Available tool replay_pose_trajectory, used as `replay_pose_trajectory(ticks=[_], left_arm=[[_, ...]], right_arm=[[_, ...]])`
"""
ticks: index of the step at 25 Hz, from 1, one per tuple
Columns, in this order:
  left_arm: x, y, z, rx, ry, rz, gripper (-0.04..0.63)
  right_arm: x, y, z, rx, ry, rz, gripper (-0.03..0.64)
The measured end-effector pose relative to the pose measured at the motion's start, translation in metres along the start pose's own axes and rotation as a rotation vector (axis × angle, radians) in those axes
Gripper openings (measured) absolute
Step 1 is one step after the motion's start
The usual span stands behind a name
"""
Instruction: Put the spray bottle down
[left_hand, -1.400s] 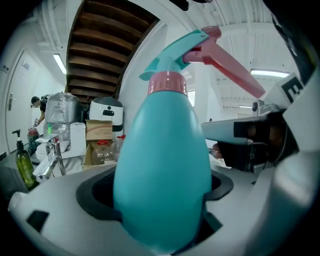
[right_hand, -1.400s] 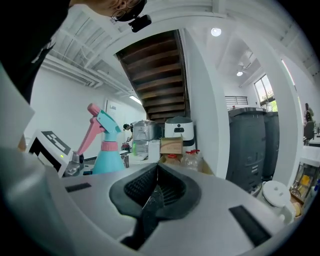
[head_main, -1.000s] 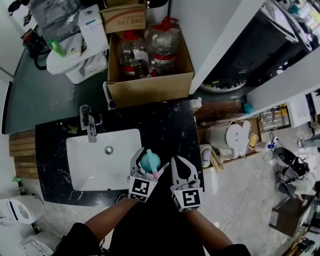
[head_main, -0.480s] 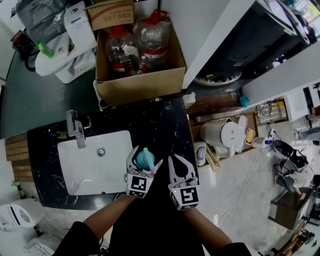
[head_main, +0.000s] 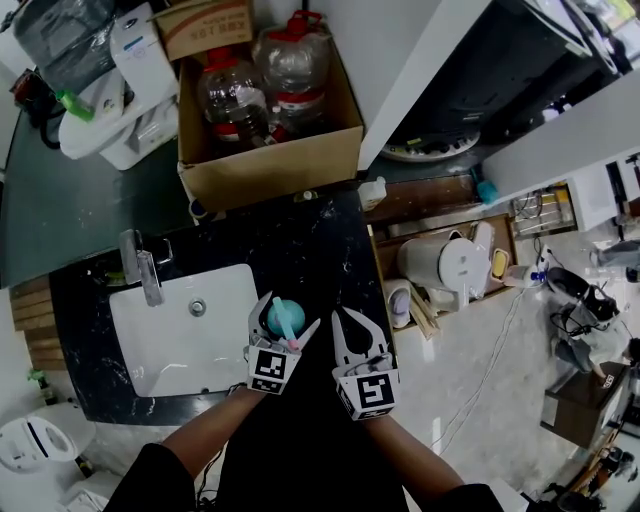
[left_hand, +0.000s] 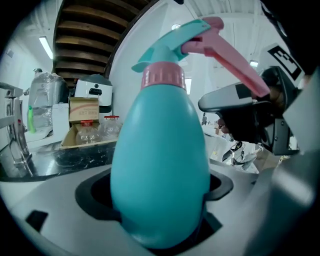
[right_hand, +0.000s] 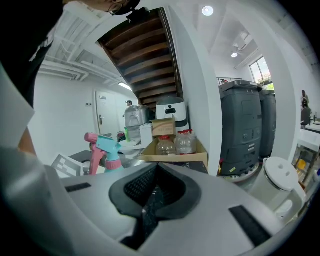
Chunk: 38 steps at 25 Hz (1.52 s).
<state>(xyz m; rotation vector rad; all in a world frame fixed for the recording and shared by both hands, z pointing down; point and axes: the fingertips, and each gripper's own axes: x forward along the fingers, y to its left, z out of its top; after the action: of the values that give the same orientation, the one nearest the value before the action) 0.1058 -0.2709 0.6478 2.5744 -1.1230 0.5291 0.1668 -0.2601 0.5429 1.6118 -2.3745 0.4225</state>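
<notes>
Sink (head_main: 170, 340): white basin set in the black counter (head_main: 320, 250).
Left gripper (head_main: 287, 315): over the counter just right of the sink, with its jaws pressed against the belly of the spray bottle (head_main: 278, 318).
Spray bottle: teal with a pink collar and trigger, upright between those jaws. I cannot tell whether its base touches the counter.
Right gripper (head_main: 356, 328): farther right of the sink, beside the left gripper. Its jaws are closed together with nothing between them.
Cardboard box (head_main: 270, 165): beyond the sink's far right corner.
</notes>
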Motion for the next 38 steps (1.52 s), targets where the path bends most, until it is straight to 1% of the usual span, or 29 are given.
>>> replay_pose_trajectory(ticks=[6,10,15,18,22,28,32,35,38], left_arm=[[0.001,-0.003,-0.003,0.018,0.003,-0.004,0.460],[0.002,-0.005,-0.005,0.045,0.008,-0.008,0.460],[-0.001,-0.007,-0.002,0.034,0.014,-0.031,0.462],[-0.003,-0.009,-0.001,0.059,0.017,-0.040,0.462],[-0.005,-0.011,0.000,0.077,0.013,-0.028,0.462],[-0.015,-0.010,-0.004,0.080,0.028,-0.007,0.462],[-0.026,-0.008,-0.007,0.056,0.028,0.007,0.462],[-0.035,-0.008,-0.007,0.071,0.022,0.011,0.462],[-0.045,-0.010,-0.005,0.067,0.013,0.012,0.462]], right_arm=[[-0.001,-0.001,-0.003,-0.004,0.001,-0.001,0.017],[-0.004,-0.001,-0.004,0.002,-0.001,-0.004,0.017],[-0.008,0.000,-0.004,0.022,-0.013,0.001,0.017],[-0.011,0.000,-0.004,0.025,-0.018,-0.006,0.017],[-0.017,-0.002,-0.004,0.024,-0.024,-0.010,0.017],[-0.026,0.002,-0.002,0.019,-0.032,-0.018,0.017],[-0.031,0.008,-0.002,0.010,-0.043,-0.012,0.017],[-0.036,0.012,-0.001,0.010,-0.053,-0.019,0.017],[-0.043,0.016,0.000,0.014,-0.061,-0.028,0.017]])
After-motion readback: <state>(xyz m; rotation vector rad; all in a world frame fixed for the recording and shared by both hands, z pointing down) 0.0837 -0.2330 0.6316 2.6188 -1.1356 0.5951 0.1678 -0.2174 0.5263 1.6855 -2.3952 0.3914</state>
